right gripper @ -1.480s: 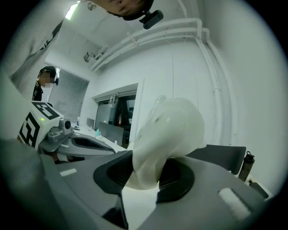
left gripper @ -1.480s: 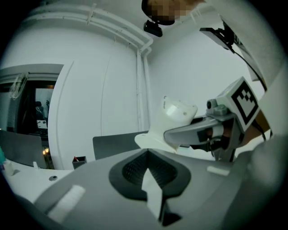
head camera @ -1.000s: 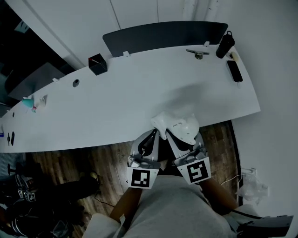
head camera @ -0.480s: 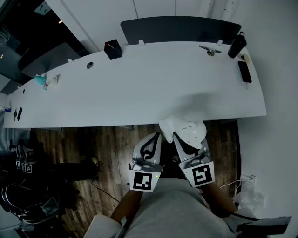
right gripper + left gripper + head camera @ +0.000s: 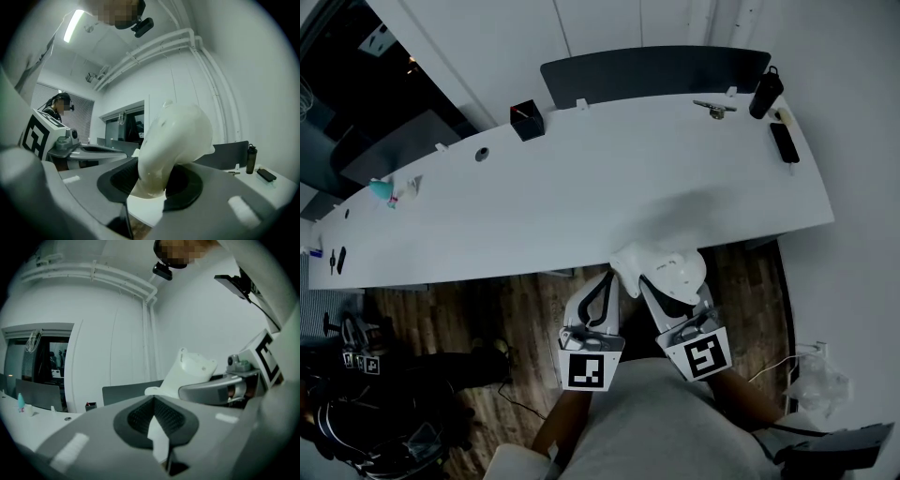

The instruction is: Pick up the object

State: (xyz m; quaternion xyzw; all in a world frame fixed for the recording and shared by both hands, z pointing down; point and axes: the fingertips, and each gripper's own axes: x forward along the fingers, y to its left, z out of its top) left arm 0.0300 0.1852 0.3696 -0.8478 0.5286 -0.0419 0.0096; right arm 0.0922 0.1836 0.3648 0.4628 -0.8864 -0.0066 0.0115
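Observation:
The object (image 5: 670,267) is a white, glossy, curved plastic piece. My right gripper (image 5: 661,281) is shut on it and holds it in the air just off the desk's front edge. In the right gripper view the object (image 5: 173,136) rises out of the dark pads and fills the middle. My left gripper (image 5: 605,281) is close on the left, level, its jaws shut. A pale sliver shows in their seam, and I cannot tell what it is. The left gripper view shows the object (image 5: 192,369) in the right gripper (image 5: 211,390).
A long white desk (image 5: 581,197) curves ahead, with a dark partition (image 5: 656,70) along its back. On it stand a black box (image 5: 527,120), a dark bottle (image 5: 764,92), a phone (image 5: 784,142) and a teal item (image 5: 382,189). Wooden floor lies under the grippers.
Both grippers have drawn back from the desk edge toward the person, the right one carrying the white object. The jaws look unchanged.

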